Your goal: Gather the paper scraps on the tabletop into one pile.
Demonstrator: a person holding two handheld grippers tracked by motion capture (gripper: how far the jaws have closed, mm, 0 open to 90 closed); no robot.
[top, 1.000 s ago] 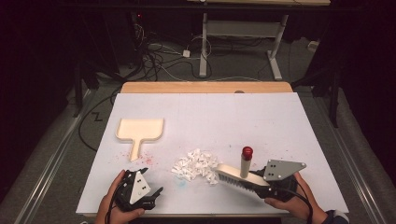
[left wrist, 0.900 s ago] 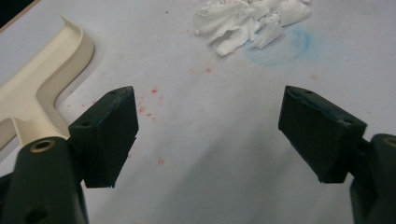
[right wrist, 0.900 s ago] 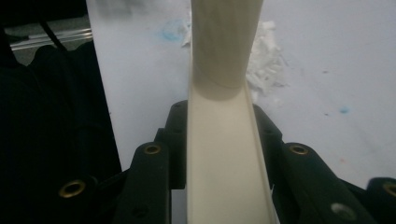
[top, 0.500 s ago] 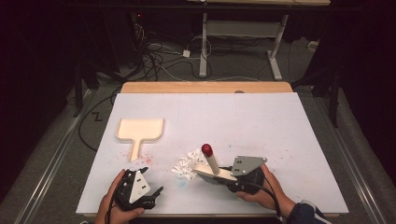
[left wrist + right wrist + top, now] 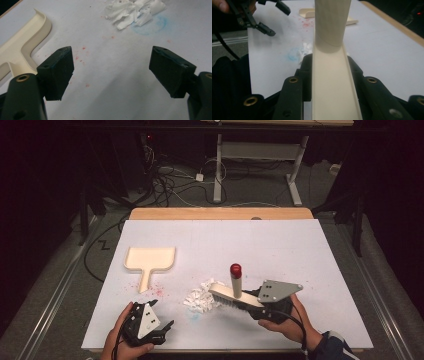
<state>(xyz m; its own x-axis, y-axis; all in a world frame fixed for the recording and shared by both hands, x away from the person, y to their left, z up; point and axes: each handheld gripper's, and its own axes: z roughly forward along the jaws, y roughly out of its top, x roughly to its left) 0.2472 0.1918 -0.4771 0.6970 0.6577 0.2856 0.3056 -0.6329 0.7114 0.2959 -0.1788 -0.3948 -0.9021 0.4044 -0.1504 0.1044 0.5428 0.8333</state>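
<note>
While the white-covered table (image 5: 280, 250) is carrying everything, the cream dustpan (image 5: 150, 260) is lying at its left, handle toward the person. Right of centre, the brush (image 5: 235, 295) is resting bristles-down just beside the heap of white paper scraps (image 5: 200, 297), its red-tipped handle standing upright. The right gripper (image 5: 257, 304) is clamping the brush's cream back between its jaws. The left gripper (image 5: 162, 330) is sitting near the table's front edge, its jaws standing wide apart and holding nothing.
</note>
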